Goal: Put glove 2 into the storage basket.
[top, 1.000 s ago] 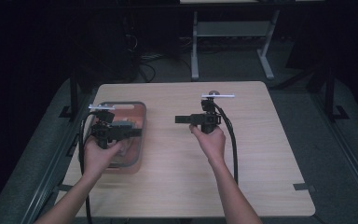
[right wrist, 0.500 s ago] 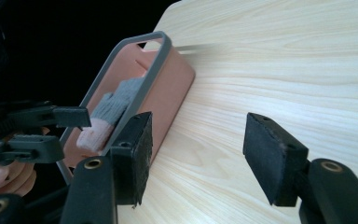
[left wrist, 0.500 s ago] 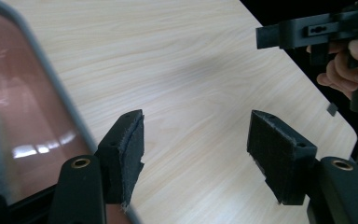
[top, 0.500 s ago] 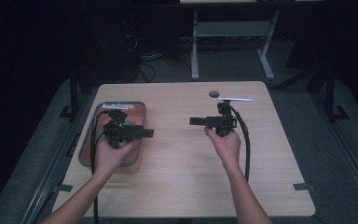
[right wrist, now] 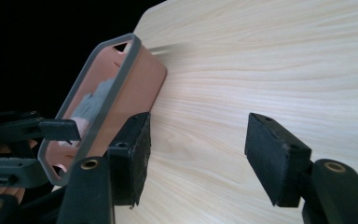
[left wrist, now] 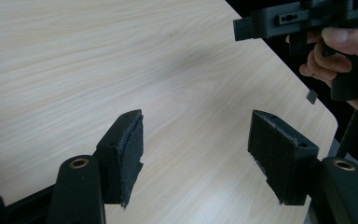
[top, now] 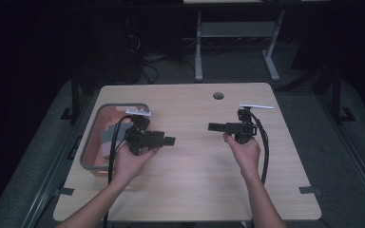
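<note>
Over the wooden table (top: pixel 195 180) I hold two black grippers that face each other. My left gripper (top: pixel 168 140) points right, just past the right rim of a pink bin (top: pixel 91 152). Its jaws stand open over bare wood in the left gripper view (left wrist: pixel 196 130), with nothing between them. My right gripper (top: pixel 214 127) points left above the table's right half. It is also open and empty (right wrist: pixel 198 135). The bin (right wrist: pixel 135 88) has a grey rim and holds a grey, cloth-like item (right wrist: pixel 91 100). The right gripper (left wrist: pixel 303 18), held by a hand, appears far off in the left gripper view.
A round cable hole (top: pixel 218 95) sits near the table's far edge. Small black tape marks (top: pixel 309 190) lie at the near corners. Behind the table stands a white desk frame (top: pixel 237 33) on a dark floor with cables.
Both grippers have moved to the right. The left one went from above the bin to the bare wood beside it. Both stayed open.
</note>
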`<state>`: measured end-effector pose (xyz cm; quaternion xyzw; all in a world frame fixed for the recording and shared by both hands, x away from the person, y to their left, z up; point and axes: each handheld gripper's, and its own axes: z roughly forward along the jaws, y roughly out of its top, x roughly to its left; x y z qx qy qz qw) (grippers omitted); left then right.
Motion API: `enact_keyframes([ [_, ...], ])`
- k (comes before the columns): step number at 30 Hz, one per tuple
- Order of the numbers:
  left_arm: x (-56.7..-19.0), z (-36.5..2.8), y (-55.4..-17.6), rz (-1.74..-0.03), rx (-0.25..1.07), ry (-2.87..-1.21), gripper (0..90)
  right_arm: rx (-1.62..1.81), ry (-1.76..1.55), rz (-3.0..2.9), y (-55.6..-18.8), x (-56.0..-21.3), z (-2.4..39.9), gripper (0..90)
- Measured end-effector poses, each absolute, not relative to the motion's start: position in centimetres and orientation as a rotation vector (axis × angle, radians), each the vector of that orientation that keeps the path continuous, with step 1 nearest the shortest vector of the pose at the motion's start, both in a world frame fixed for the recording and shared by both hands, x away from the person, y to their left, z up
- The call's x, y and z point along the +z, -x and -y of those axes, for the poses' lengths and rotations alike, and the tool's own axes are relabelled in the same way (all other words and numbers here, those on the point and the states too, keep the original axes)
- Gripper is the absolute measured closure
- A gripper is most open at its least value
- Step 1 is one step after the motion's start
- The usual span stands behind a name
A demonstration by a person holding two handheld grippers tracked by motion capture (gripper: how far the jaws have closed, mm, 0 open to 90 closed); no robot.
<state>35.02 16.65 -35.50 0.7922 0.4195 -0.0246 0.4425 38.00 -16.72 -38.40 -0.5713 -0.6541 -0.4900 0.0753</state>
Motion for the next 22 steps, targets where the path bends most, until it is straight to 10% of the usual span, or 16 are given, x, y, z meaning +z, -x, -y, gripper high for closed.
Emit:
enact_keyframes([
  [22, -37.5, -11.2, -33.6, -0.955, -0.131, -2.025, 32.5, -1.448, 1.837, 1.893, -35.6, -40.8, 22.2, 37.9],
])
